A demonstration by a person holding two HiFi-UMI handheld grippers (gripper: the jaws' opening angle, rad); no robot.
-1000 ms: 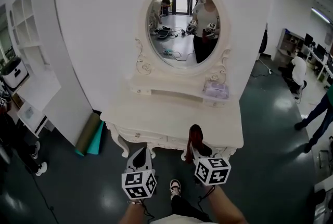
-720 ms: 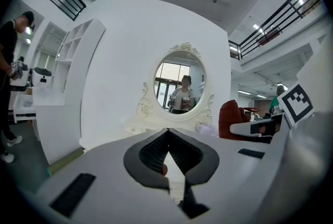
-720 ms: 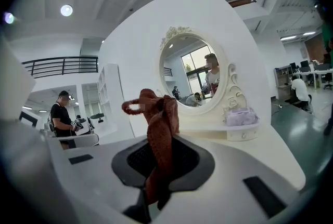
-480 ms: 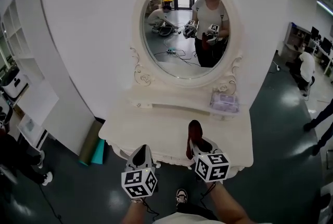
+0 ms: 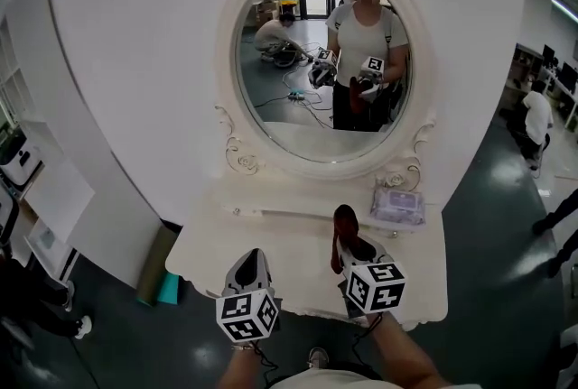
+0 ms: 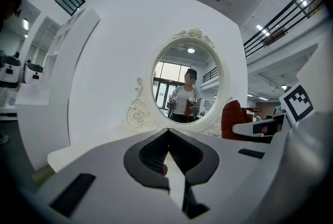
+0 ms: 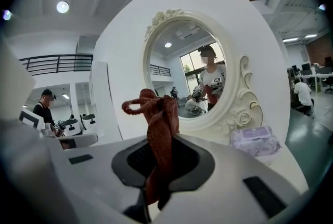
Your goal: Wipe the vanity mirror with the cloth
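The oval vanity mirror [image 5: 321, 62] in its ornate cream frame stands upright at the back of the white vanity table [image 5: 271, 243]. It reflects the person holding both grippers. My right gripper [image 5: 348, 247] is over the tabletop, shut on a dark red cloth [image 5: 344, 229] that sticks up from its jaws. In the right gripper view the cloth [image 7: 158, 129] hangs bunched in front of the mirror [image 7: 190, 75], well short of the glass. My left gripper [image 5: 248, 268] hovers at the table's front edge, shut and holding nothing. The left gripper view faces the mirror [image 6: 187, 85], with the cloth [image 6: 232, 119] at its right.
A pack of wipes [image 5: 398, 205] lies on the vanity's raised shelf at the right, below the mirror frame. White shelving [image 5: 36, 171] stands at the left, with a rolled green mat [image 5: 161, 274] on the dark floor beside the table. People [image 5: 539, 121] stand at the far right.
The view has closed in on the vanity and the mirror looms larger. Both grippers have moved forward, from below the table's front edge to over it. The cloth stays gripped.
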